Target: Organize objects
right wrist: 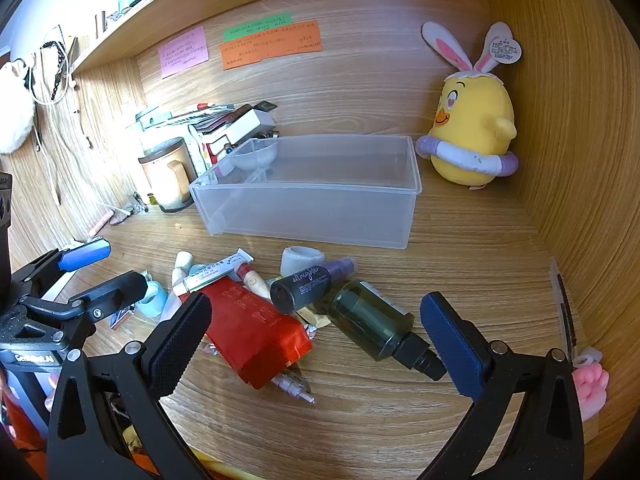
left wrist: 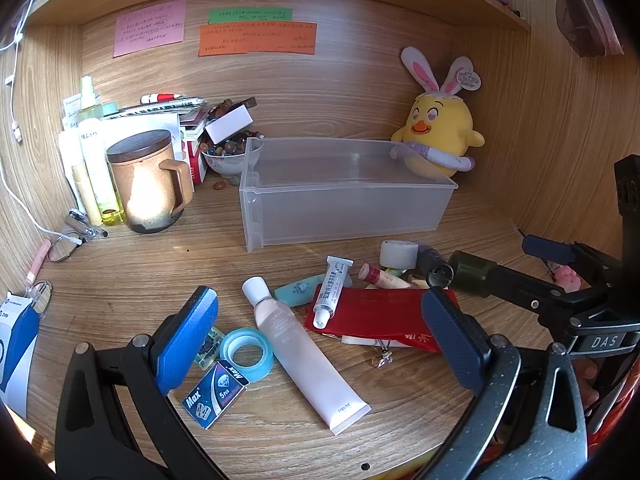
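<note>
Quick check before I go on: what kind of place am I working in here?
Probably a home desk alcove under a shelf. Sticky notes are stuck on the wood back panel, a plush chick sits in the corner, and toiletries lie scattered before a clear plastic bin.

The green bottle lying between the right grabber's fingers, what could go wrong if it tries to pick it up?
The dark green bottle is round and lies on its side, so it might roll or slip from the right gripper, whose fingers are open around it. It rests against the black spray bottle and the red pouch, so closing could knock those aside. The clear bin sits behind the pile, so carrying it there could brush other items.
</note>
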Demonstrator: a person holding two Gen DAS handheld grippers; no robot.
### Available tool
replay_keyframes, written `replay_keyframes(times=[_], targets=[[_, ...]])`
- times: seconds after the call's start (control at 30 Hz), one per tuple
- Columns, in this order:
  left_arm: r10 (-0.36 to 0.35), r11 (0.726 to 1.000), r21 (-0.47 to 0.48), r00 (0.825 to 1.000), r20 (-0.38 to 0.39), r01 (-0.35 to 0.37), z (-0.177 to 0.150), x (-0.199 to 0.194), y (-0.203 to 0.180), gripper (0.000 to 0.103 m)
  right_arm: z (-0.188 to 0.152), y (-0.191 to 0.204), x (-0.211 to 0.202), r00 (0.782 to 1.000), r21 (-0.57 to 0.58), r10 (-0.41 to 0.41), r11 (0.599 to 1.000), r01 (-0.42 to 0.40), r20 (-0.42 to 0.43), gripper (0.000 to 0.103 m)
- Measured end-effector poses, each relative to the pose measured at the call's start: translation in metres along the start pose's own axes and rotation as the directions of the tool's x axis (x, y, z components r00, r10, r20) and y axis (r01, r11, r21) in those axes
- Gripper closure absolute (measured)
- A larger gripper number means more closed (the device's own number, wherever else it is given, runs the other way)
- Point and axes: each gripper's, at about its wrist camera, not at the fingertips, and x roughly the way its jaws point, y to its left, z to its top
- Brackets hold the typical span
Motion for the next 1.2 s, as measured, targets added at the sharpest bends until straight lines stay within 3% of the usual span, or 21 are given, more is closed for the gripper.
replay_keyframes(times=[0.37, 0.4, 0.47, 0.9, 0.97, 1.03, 1.2], targets=[[-0.007, 1.0, -0.001, 1.0, 0.0, 0.007, 0.0, 0.001, -0.003, 0.0, 0.0, 0.0, -0.001, 1.0, 0.006, 0.005, 1.0, -0.005, 0.002, 0.0], [-0.072, 0.997, 0.037, 0.997, -0.008, 0.072, -0.001, 0.001, -0.003, 0.0, 0.0, 0.0, -0.001, 1.0, 0.007, 0.007, 1.0, -0.007, 0.002, 0.0], [-0.086, 0.996, 0.031, 0.996, -0.01, 0.086, 0.0, 0.001, -0.004, 0.0, 0.0, 0.0, -0.001, 1.0, 0.009, 0.009, 1.0, -0.009, 0.001, 0.0], [-0.073, 0.993, 0.085, 0.996, -0.042, 0.076, 0.002, 0.0, 0.003, 0.0, 0.003, -0.008, 0.002, 1.0, -0.001, -0.008, 1.0, 0.008, 0.005, 0.0], [-0.072, 0.994, 0.078, 0.997, -0.034, 0.074, 0.003, -0.005, 0.011, 0.005, 0.003, -0.01, 0.003, 1.0, -0.007, -0.019, 1.0, 0.019, 0.004, 0.0], [-0.065, 0.995, 0.074, 0.997, -0.041, 0.068, 0.003, -0.007, 0.02, 0.017, 0.003, -0.014, 0.005, 1.0, -0.006, -0.031, 0.999, 0.031, 0.0, 0.0], [-0.012, 0.999, 0.048, 0.996, -0.085, 0.016, -0.002, -0.005, 0.05, 0.018, 0.0, -0.026, 0.009, 0.998, 0.004, -0.062, 0.998, 0.062, -0.014, 0.0]])
